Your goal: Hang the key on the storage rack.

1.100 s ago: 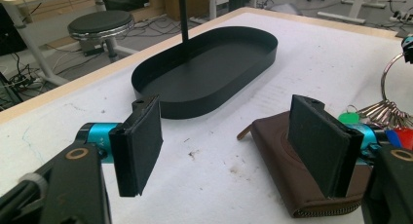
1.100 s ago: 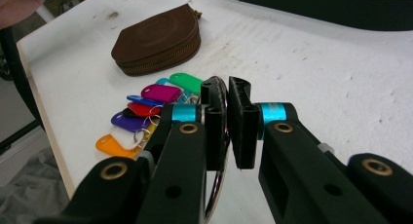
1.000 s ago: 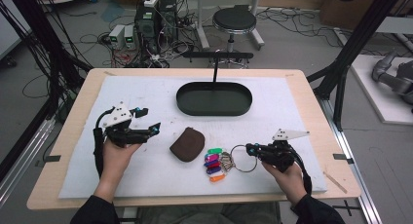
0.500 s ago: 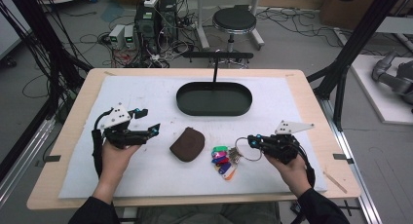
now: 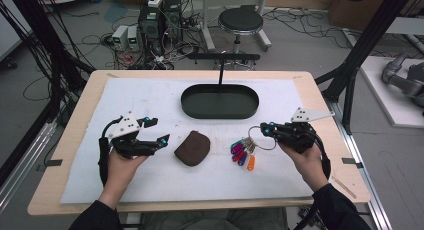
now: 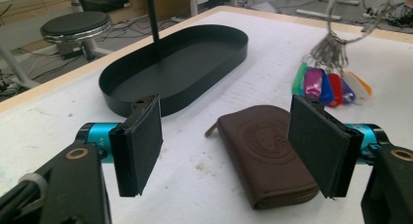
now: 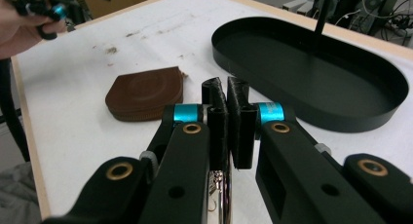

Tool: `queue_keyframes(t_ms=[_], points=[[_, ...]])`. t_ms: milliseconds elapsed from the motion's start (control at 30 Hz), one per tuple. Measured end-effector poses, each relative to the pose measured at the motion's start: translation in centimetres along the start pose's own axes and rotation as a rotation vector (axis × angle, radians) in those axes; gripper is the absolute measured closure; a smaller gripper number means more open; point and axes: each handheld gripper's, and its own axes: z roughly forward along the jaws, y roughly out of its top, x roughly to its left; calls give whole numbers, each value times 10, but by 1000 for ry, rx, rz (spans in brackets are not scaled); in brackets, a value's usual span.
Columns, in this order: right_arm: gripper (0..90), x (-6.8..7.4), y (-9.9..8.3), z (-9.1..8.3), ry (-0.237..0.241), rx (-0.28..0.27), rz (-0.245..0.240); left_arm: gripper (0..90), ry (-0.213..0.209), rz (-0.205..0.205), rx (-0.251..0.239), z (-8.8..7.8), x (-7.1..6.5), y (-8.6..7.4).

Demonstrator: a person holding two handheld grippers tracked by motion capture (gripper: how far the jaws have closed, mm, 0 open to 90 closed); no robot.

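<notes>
A bunch of keys with coloured tags (image 5: 242,152) (image 6: 331,85) hangs from a metal key ring (image 5: 261,137) (image 6: 355,19). My right gripper (image 5: 267,130) (image 7: 226,95) is shut on that ring, and part of the ring shows between its jaws (image 7: 221,195). The tags dangle low over the white cloth. A brown zipped pouch (image 5: 192,147) (image 6: 265,151) (image 7: 146,92) lies flat on the cloth, left of the keys. My left gripper (image 5: 157,130) (image 6: 229,143) stands open just left of the pouch, with nothing between its pads (image 6: 141,141).
A black oval tray (image 5: 186,104) (image 6: 185,100) (image 7: 311,114) sits at the back centre, with a thin black post (image 5: 220,72) rising at its far side. White cloth (image 5: 150,97) covers the wooden table. A stool (image 5: 241,21) and cables stand beyond the far edge.
My right gripper has risen and drawn a little right with the key ring, pulling the keys up off the cloth and rightward. The left gripper and pouch have stayed put.
</notes>
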Motion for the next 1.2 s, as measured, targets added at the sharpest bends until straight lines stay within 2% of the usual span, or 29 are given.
queue_keyframes(t_ms=[233,467,933,1200], points=[[880,-4,18,1,-9,-14,-22,289,-19,1,-16,-1,-6,-2],[881,-14,39,0,-22,-54,-31,289,-6,-13,-49,-9,-3,-4],[881,-37,77,7,-44,-83,-47,289,-4,-5,-44,-9,-5,-5],[880,-54,99,21,-79,-96,-47,289,-7,-1,-44,-7,-7,-5]])
